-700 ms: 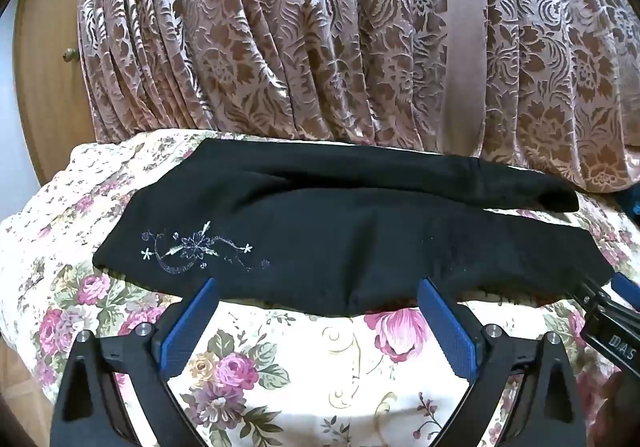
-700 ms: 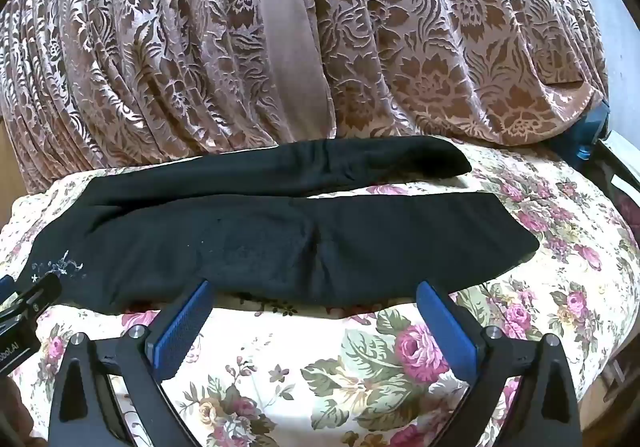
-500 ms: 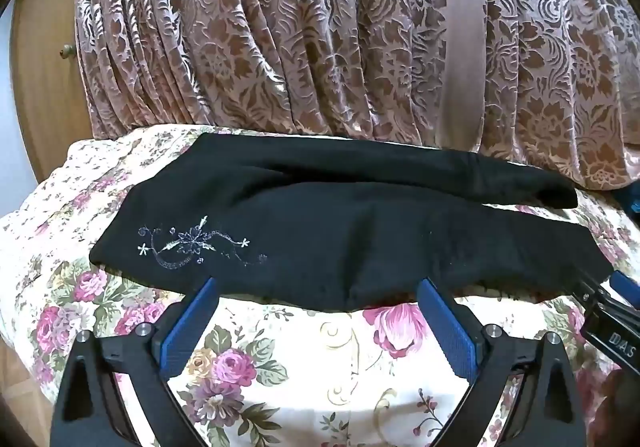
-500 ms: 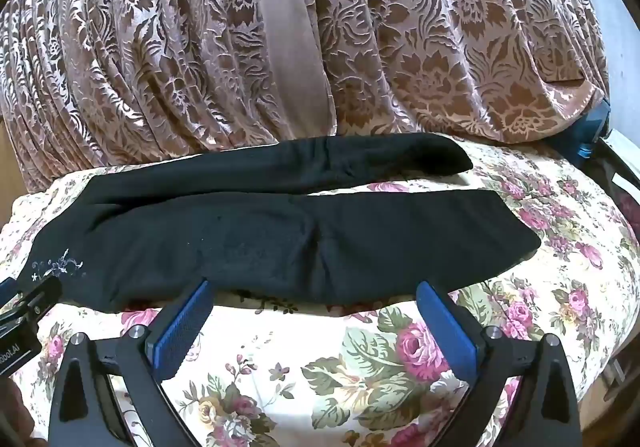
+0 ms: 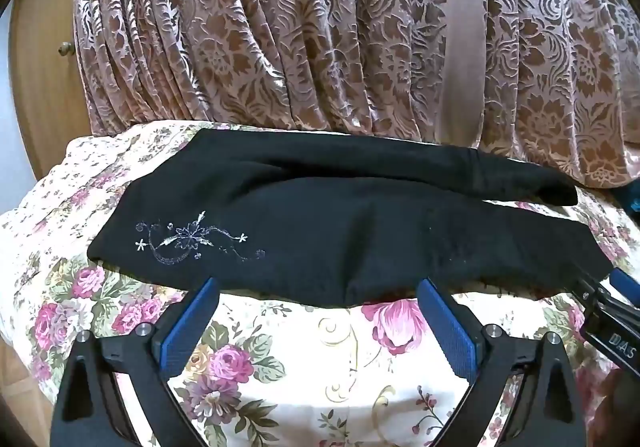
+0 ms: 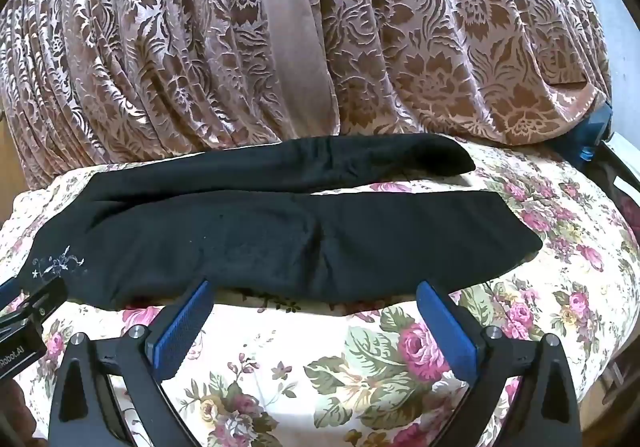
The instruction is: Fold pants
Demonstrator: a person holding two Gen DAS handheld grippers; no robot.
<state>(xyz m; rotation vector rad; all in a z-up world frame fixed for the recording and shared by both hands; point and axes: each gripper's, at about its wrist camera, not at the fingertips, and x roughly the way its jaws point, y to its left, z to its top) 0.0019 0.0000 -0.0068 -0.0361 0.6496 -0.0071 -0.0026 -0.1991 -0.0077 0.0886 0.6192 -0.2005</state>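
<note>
Gaping empty beside pants [image 5: 340,231]: both tongs [image 5: 318,289].

The black pants [image 5: 340,231] are seen close, from just above and in front, by both wrist views.

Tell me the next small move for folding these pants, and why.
Probably ease both tools forward and down onto the near edge of the pants. The left tool and right tool both stand open, just short of that edge, holding nothing, and the pants lie flat on the floral cover, legs apart.
</note>
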